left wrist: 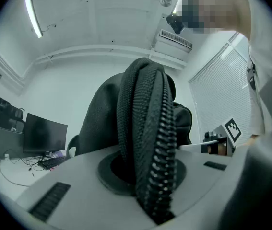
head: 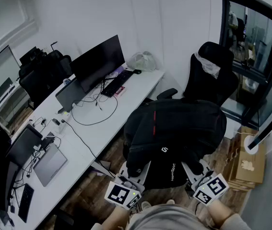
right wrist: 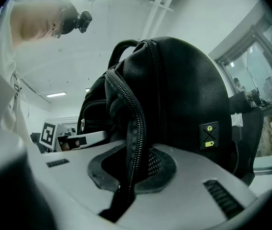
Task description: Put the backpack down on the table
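Observation:
A black backpack (head: 174,133) with a red stripe hangs in the air in front of me, over the floor to the right of the white table (head: 90,133). My left gripper (head: 136,172) is shut on a zippered edge of the backpack (left wrist: 147,143) at its lower left. At the lower right my right gripper (head: 195,170) is shut on another zippered fold (right wrist: 133,143). Both grippers sit under the bag, level with each other. The backpack's bottom hides the jaw tips in the head view.
On the table stand a dark monitor (head: 99,61), a keyboard (head: 116,83), a closed grey laptop (head: 49,164), a tablet (head: 24,145) and loose cables (head: 95,107). A black office chair (head: 211,75) stands behind the bag. Cardboard boxes (head: 245,159) lie on the floor at right.

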{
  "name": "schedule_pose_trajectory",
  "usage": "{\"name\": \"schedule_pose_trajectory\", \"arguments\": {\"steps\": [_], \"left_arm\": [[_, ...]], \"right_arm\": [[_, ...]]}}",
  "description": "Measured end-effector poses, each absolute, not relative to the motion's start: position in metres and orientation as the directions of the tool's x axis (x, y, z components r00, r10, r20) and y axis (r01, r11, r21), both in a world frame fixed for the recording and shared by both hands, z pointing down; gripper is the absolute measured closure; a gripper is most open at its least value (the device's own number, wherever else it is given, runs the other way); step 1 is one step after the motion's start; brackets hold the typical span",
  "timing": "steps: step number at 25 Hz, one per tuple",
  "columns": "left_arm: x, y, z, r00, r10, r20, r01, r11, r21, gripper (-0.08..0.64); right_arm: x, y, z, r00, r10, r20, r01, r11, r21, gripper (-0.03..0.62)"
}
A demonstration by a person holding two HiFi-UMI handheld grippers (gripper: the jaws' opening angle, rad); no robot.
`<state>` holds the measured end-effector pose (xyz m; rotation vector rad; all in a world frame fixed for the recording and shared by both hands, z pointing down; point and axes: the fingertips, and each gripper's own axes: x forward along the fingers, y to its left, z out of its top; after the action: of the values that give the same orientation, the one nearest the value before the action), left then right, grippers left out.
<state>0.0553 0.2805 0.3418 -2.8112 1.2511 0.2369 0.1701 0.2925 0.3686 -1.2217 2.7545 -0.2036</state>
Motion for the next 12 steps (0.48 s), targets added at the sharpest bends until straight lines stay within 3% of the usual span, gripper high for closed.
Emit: {"name": "schedule_pose_trajectory", "arguments": {"steps": [12], "left_arm": [[0.0447, 0.2804, 0.3397, 0.662, -0.731, -0.168, -0.740, -0.673, 0.010, 0.538]], "right_arm": [[0.1600, 0.2919, 0.3676, -0.668, -0.742, -0.059, -0.723, 0.665, -0.184, 0.566]]}}
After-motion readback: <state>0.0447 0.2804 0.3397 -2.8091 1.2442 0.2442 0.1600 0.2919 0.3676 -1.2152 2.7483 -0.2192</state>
